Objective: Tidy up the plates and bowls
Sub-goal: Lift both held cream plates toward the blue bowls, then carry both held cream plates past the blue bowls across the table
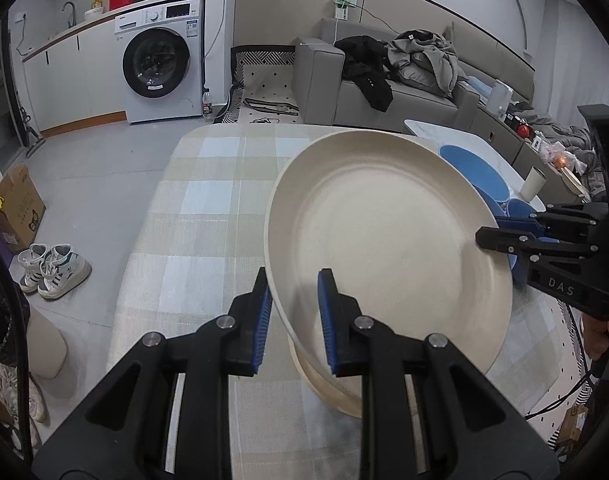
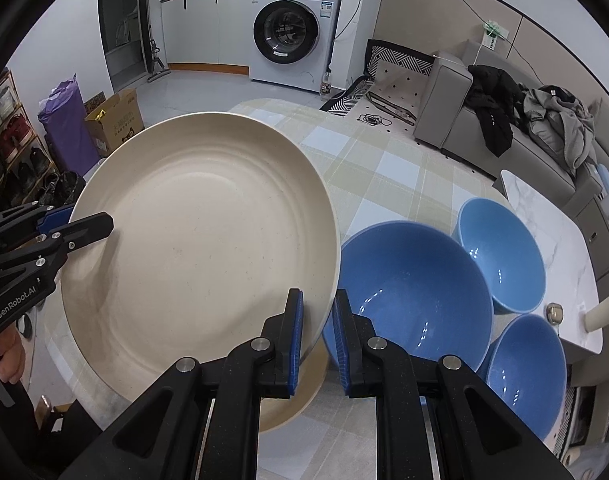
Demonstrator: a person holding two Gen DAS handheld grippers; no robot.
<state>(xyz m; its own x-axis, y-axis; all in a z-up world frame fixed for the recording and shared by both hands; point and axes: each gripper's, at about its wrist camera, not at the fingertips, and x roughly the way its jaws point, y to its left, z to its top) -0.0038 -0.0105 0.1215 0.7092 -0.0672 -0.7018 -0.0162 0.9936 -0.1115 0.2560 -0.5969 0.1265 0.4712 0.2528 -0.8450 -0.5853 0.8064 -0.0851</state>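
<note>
Both tongs (image 1: 295, 320) (image 2: 318, 340) (apparently clamped) on cream plate (image 2: 200, 248)

A cream plate (image 2: 200, 248) is seen at centre left of the right wrist view. Three blue bowls (image 2: 416, 284) are seen at lower right. The counter (image 1: 208, 216) is covered in a checked pattern of pale beige, white and light blue. The tongs (image 2: 317, 336) are black, with blue pads (image 2: 297, 340).
</note>
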